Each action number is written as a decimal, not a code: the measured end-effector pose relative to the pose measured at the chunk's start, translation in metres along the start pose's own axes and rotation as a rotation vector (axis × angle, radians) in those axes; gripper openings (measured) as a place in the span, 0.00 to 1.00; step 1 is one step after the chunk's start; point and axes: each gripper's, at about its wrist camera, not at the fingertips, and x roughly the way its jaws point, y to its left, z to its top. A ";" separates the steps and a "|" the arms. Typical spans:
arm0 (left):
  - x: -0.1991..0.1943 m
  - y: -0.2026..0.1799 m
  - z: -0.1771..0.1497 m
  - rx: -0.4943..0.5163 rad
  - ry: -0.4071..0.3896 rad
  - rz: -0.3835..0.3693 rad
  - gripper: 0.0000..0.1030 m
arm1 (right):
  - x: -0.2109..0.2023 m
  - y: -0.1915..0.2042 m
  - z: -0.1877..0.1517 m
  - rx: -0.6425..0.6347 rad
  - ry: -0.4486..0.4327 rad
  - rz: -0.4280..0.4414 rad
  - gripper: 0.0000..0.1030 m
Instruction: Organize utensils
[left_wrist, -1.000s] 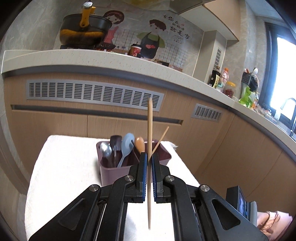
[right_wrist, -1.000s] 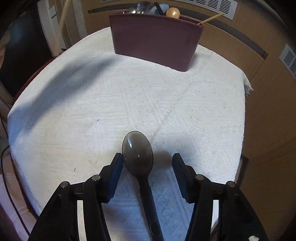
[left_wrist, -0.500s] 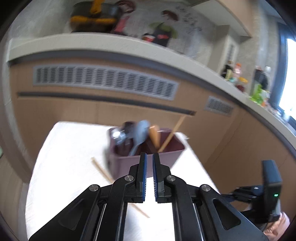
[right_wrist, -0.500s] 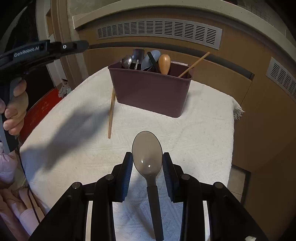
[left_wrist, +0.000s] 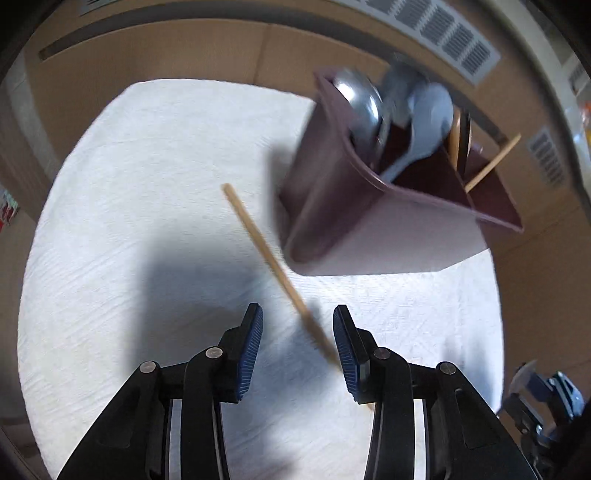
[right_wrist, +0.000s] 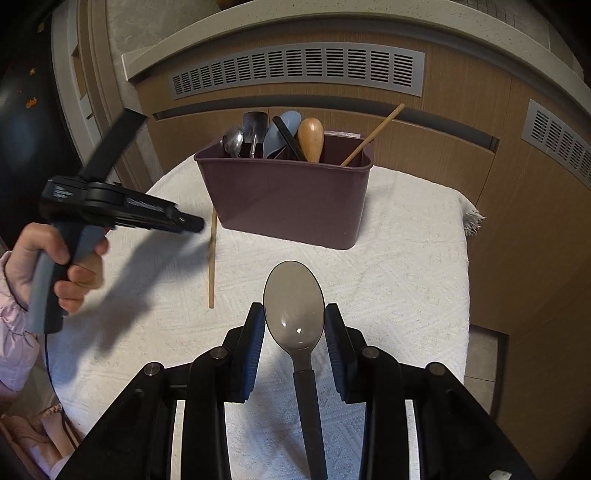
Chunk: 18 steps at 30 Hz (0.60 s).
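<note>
A wooden chopstick (left_wrist: 273, 266) lies on the white cloth, left of the purple utensil holder (left_wrist: 351, 221). My left gripper (left_wrist: 297, 332) points down over its near end, jaws opening. The stick passes between the pads, close to the right one, and is not pressed. In the right wrist view my right gripper (right_wrist: 294, 325) is shut on the bowl of a dark grey spoon (right_wrist: 294, 295), held above the cloth in front of the holder (right_wrist: 288, 199). The same chopstick (right_wrist: 211, 258) shows there, with the left gripper (right_wrist: 192, 223) just above it.
The holder carries a metal spoon (right_wrist: 232, 142), a blue spoon (right_wrist: 282, 129), a wooden handle (right_wrist: 311, 138) and a second chopstick (right_wrist: 373, 134) leaning out to the right. The white cloth (right_wrist: 406, 258) covers a small table. Wooden cabinet fronts (right_wrist: 424, 122) stand close behind.
The left gripper let the chopstick go; it now lies on the cloth. The gripper dropped over it, tilted down and opened. The right gripper shut on the spoon and lifted it.
</note>
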 end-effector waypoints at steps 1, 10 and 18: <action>0.006 -0.006 0.002 0.017 0.000 0.044 0.41 | 0.000 -0.001 0.000 0.001 -0.002 -0.006 0.29; 0.014 -0.026 -0.020 0.296 -0.083 0.181 0.26 | -0.002 -0.008 -0.010 0.018 -0.008 -0.035 0.29; 0.002 0.020 -0.017 0.214 -0.037 0.133 0.25 | 0.007 -0.010 -0.008 0.050 0.002 -0.002 0.29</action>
